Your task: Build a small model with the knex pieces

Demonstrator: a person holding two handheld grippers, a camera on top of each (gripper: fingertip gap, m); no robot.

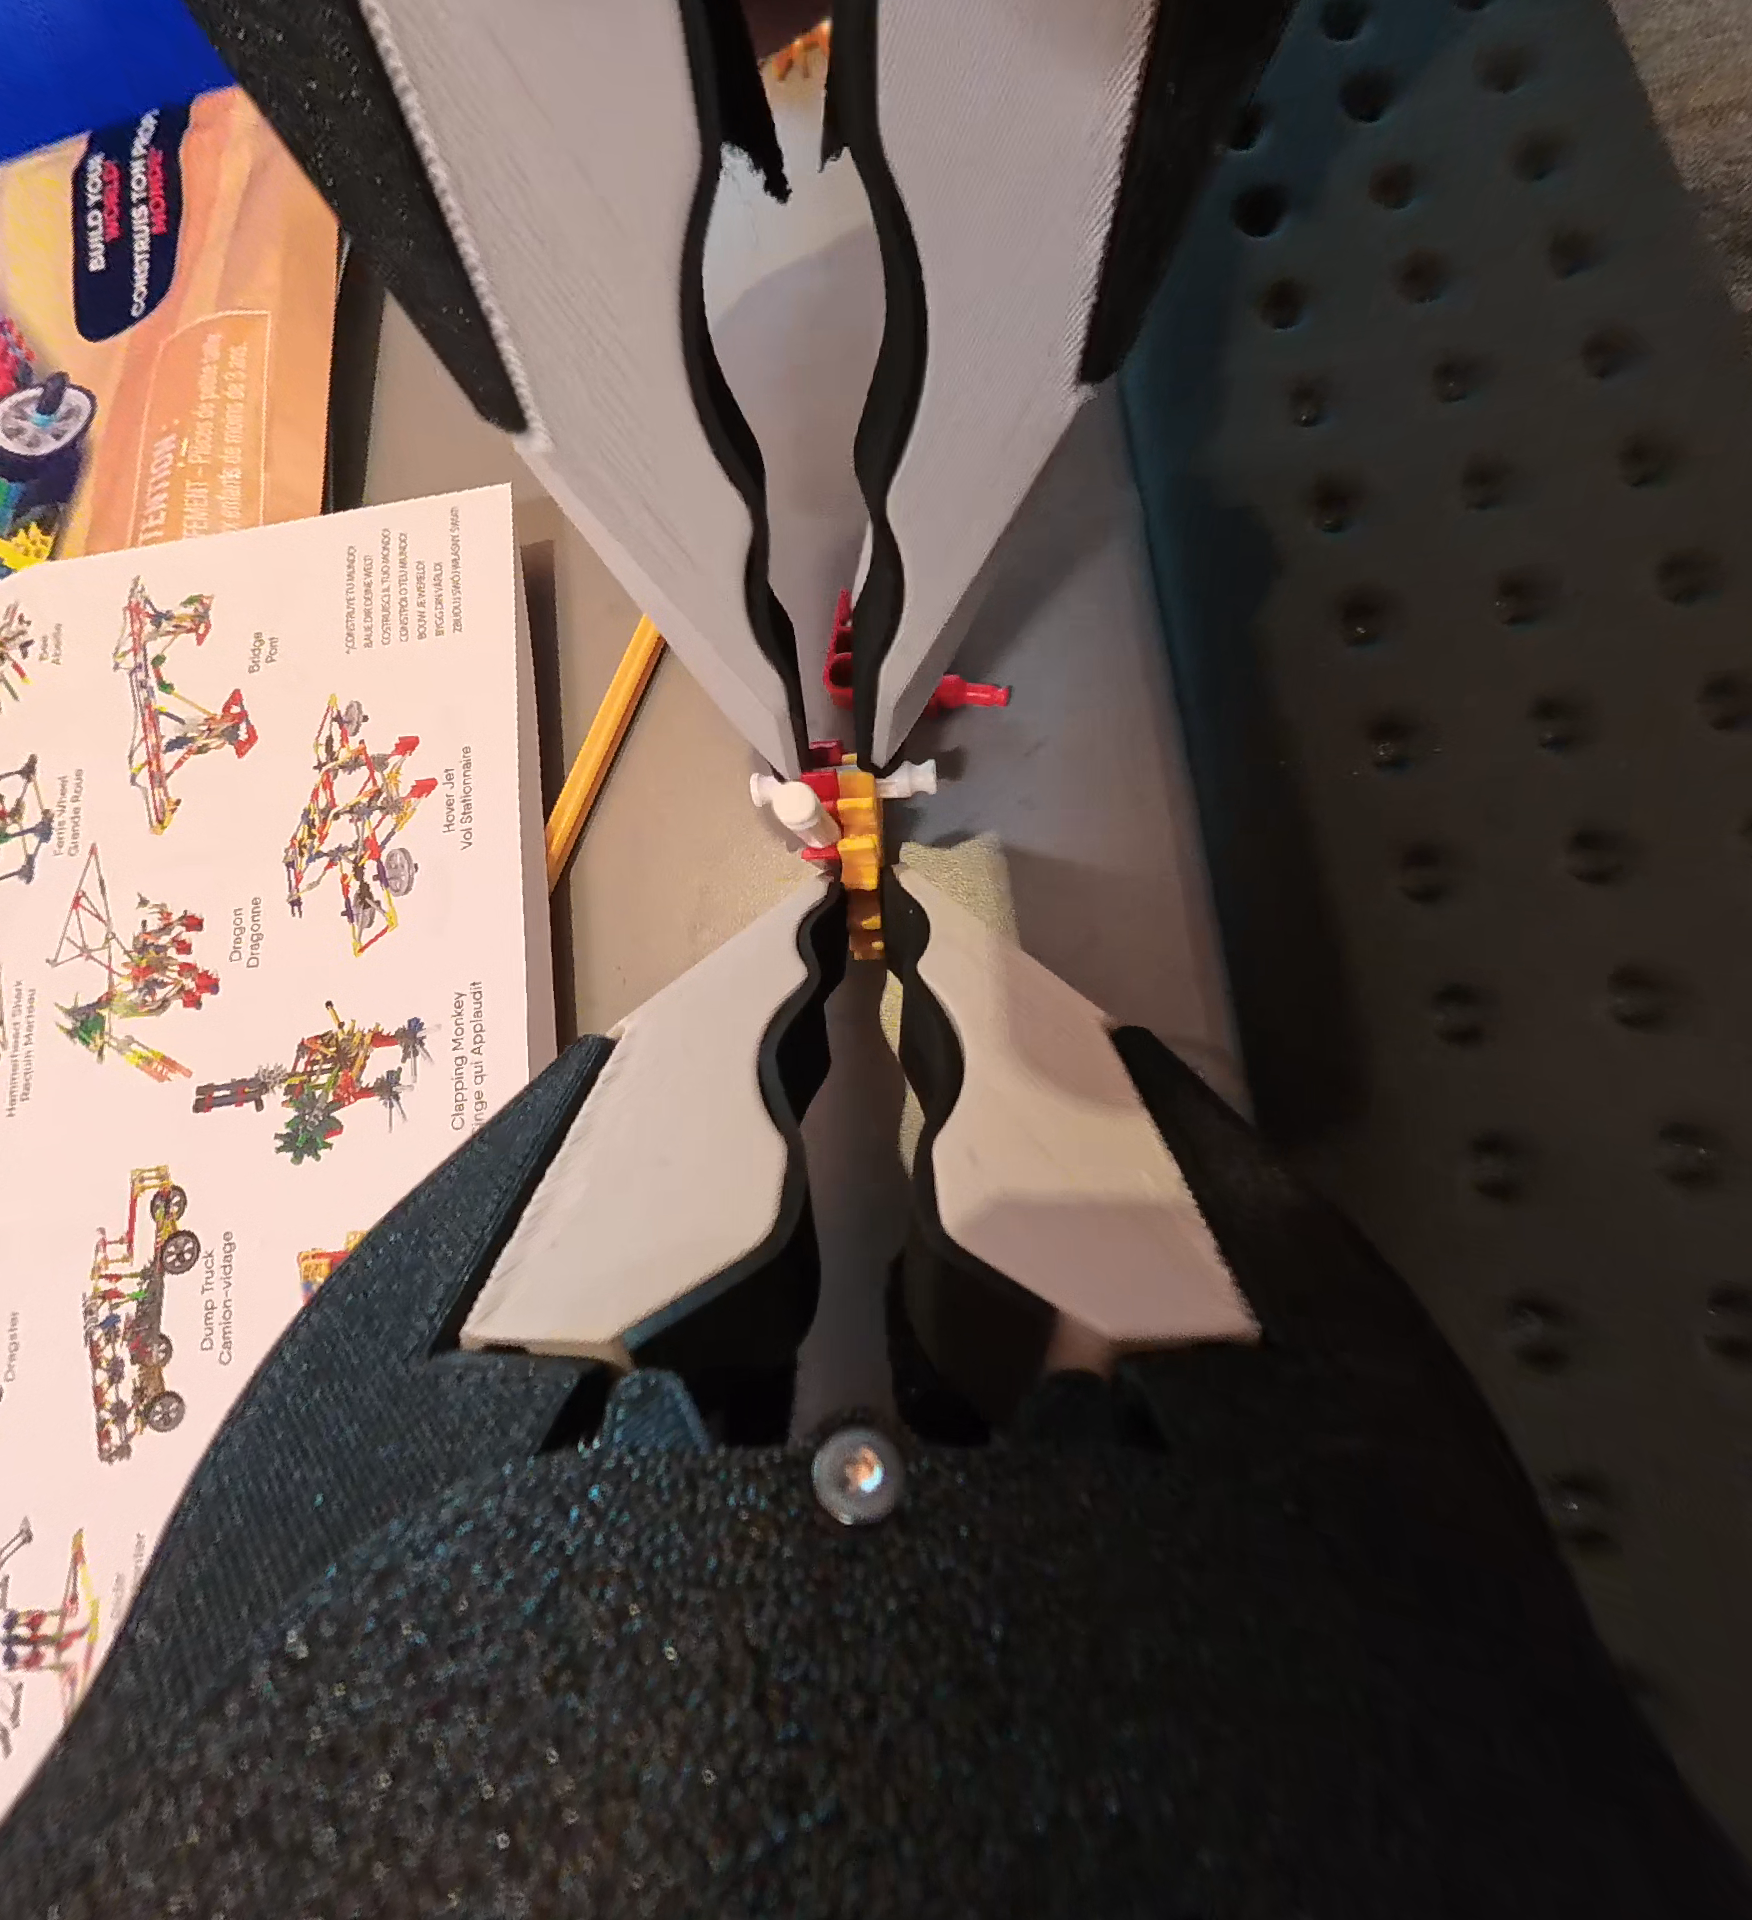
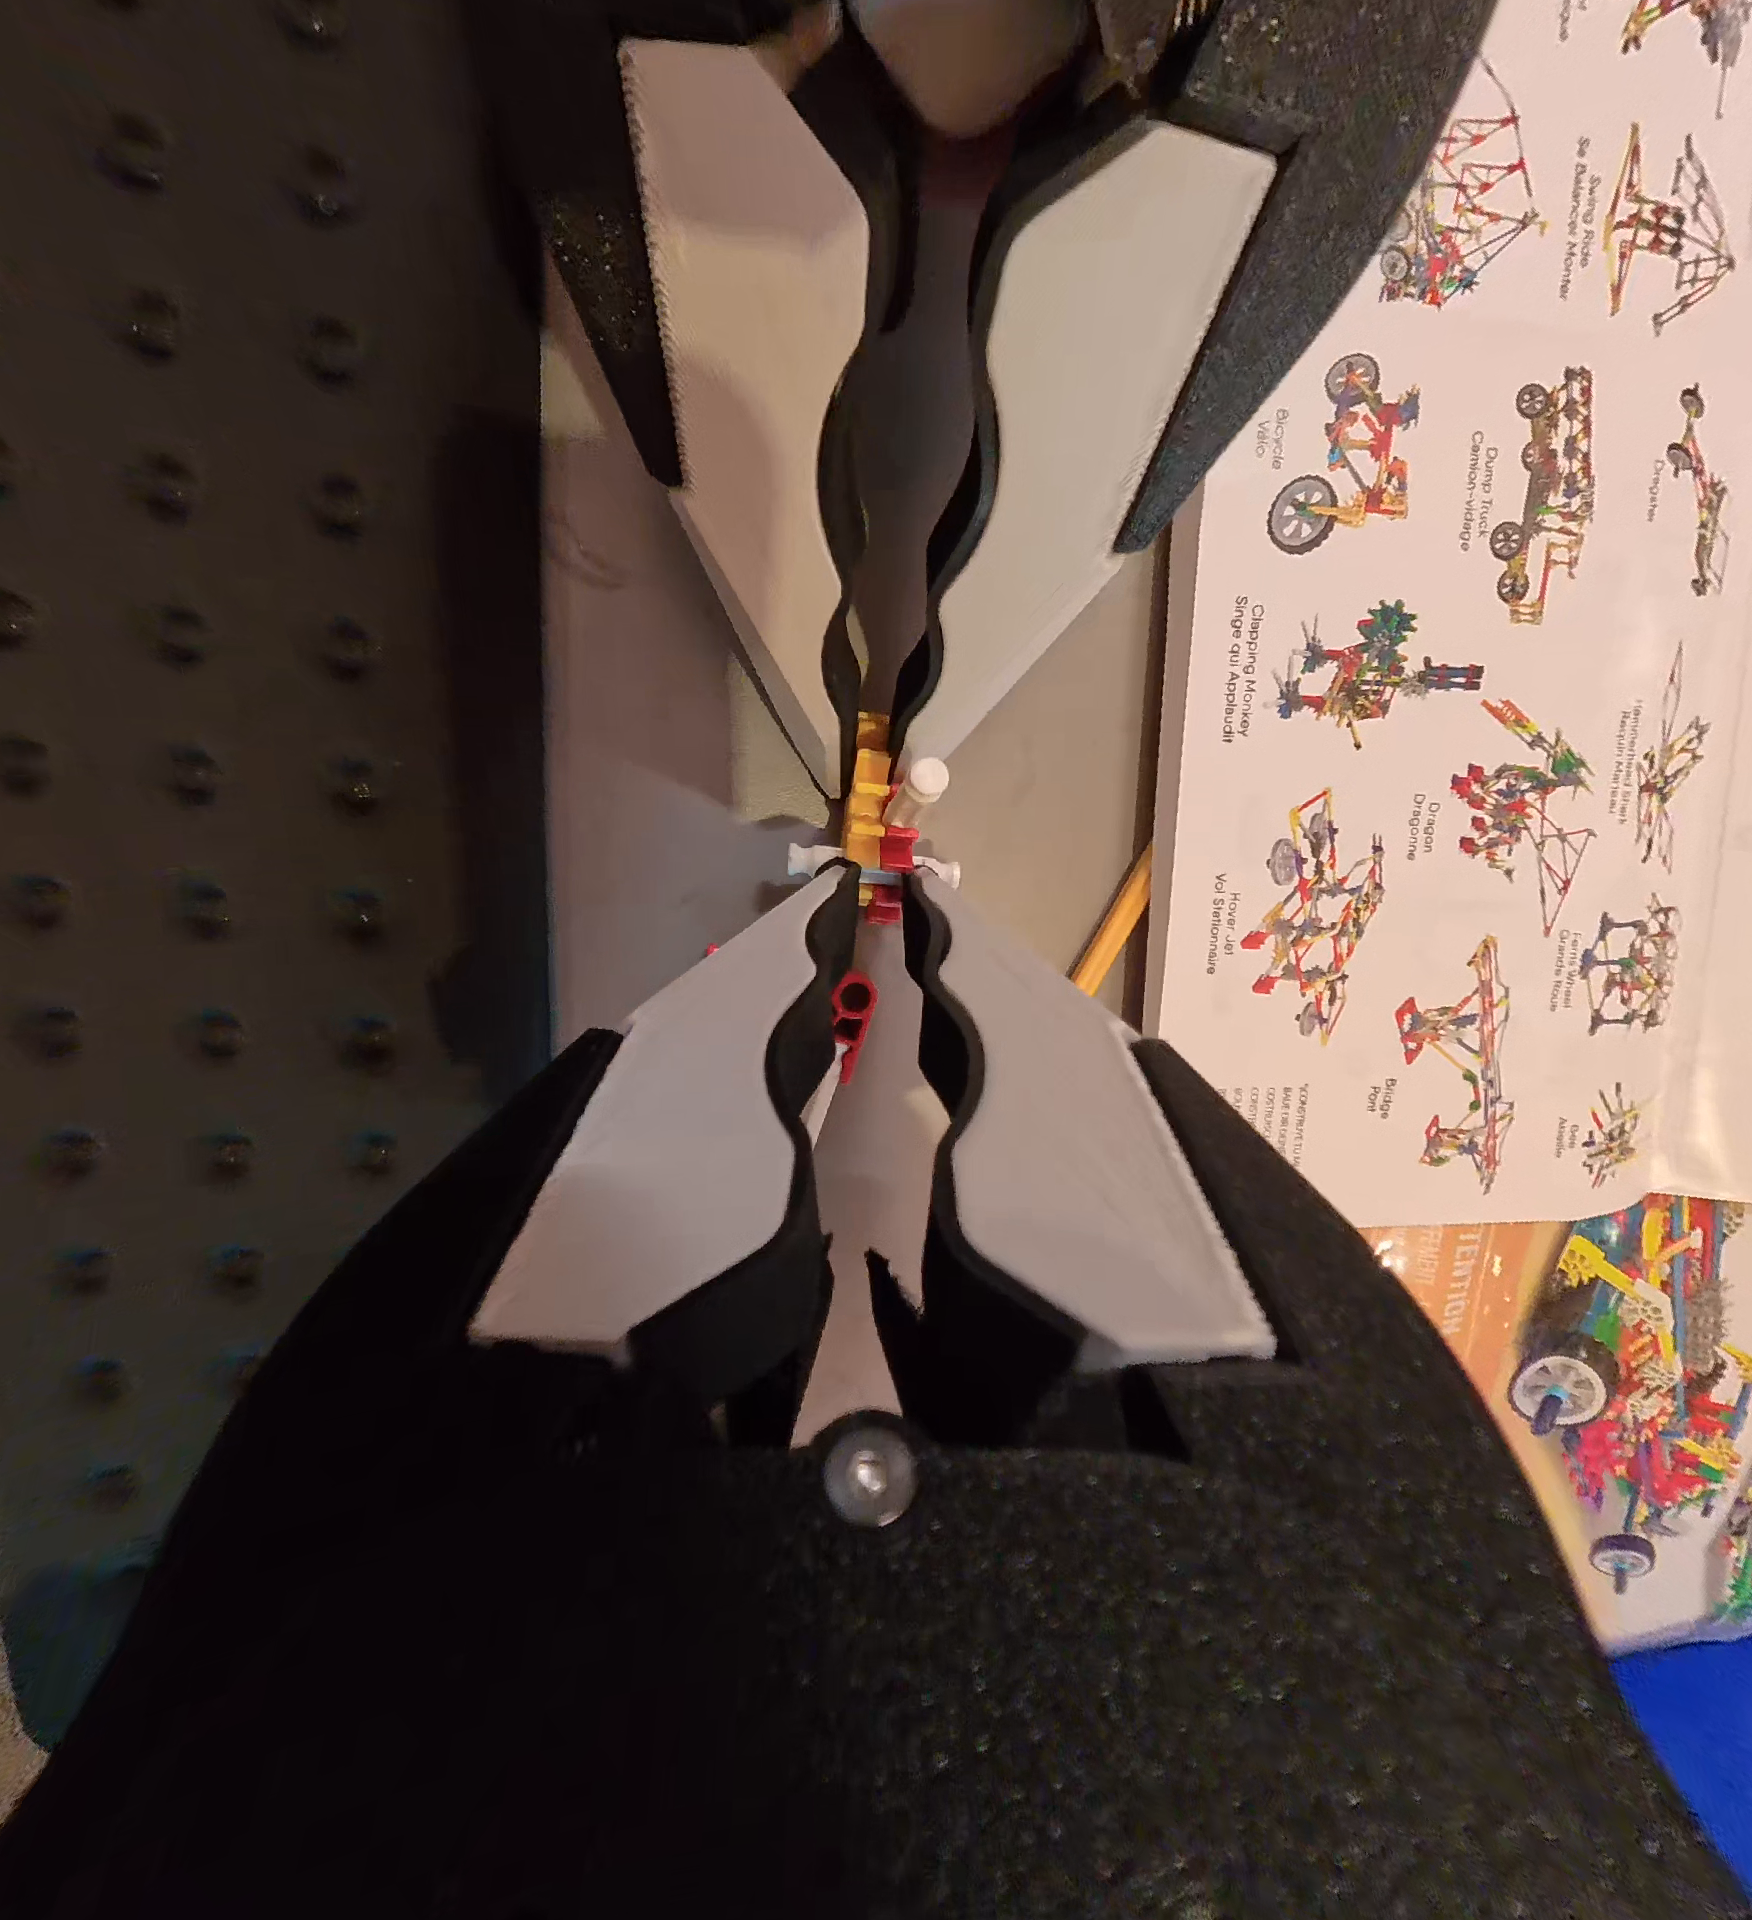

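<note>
Connectors (image 1: 856, 831) (yellow, red) sit pinched between opposing claw tips, both closed.

Printed captions sit beside each model drawing on the white instruction sheet (image 1: 228, 935) – wording not transcribed. Larger lettering and a warning block are on the orange toy box (image 1: 176, 343) – likewise legible, not transcribed.

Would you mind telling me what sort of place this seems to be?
Probably a hobby or play table for a construction toy: an illustrated model sheet, the colourful toy box beside it, and small yellow, red and white building pieces gripped between both tongs over a grey tabletop.
</note>
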